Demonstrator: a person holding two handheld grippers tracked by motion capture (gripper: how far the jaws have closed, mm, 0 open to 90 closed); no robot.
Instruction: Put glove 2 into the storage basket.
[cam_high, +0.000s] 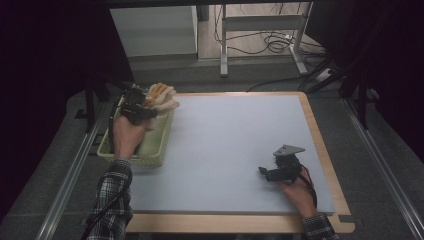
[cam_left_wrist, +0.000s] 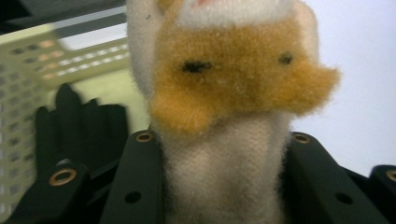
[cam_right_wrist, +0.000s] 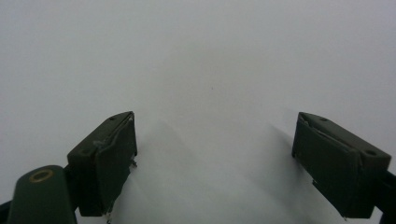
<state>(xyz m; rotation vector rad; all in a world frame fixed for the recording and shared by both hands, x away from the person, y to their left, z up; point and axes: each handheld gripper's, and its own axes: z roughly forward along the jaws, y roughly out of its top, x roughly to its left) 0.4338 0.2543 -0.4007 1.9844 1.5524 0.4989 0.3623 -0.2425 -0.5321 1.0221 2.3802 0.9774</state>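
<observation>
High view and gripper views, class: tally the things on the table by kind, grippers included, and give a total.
Grippers: 2, the left gripper and the right gripper
Plush toys: 1, the plush toy, orange and white, clamped in the left gripper
Baskets: 1, the pale basket
Total: 4

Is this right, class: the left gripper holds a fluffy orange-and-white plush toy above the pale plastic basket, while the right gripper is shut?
Not quite. The right gripper is open: the right gripper view shows its jaws wide apart over the bare table. The left gripper does hold the plush toy above the basket.
</observation>
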